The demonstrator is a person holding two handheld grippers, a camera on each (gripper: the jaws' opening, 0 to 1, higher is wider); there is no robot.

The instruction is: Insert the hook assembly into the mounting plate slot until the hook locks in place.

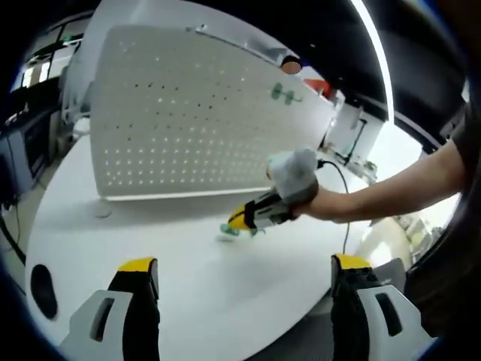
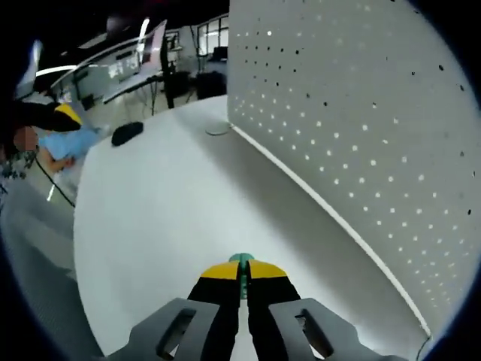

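A white perforated mounting plate (image 1: 188, 113) stands upright on the round white table (image 1: 188, 286); in the right gripper view the plate (image 2: 361, 113) rises along the right side. A green hook (image 1: 285, 94) sits on the plate near its upper right. My right gripper (image 1: 242, 218), held by a gloved hand (image 1: 294, 174), is low over the table in front of the plate, shut on a small green hook assembly (image 1: 228, 229). Between its yellow-tipped jaws (image 2: 242, 272) the green hook assembly (image 2: 242, 259) peeks out. My left gripper (image 1: 245, 265) hangs open and empty, nearer the table's front.
A dark oval object (image 1: 41, 289) lies at the table's left edge, seen too as the dark oval (image 2: 128, 133). A flat round disc (image 1: 101, 213) rests by the plate's corner. White equipment and a cable (image 1: 342, 188) stand behind the arm. Desks fill the background.
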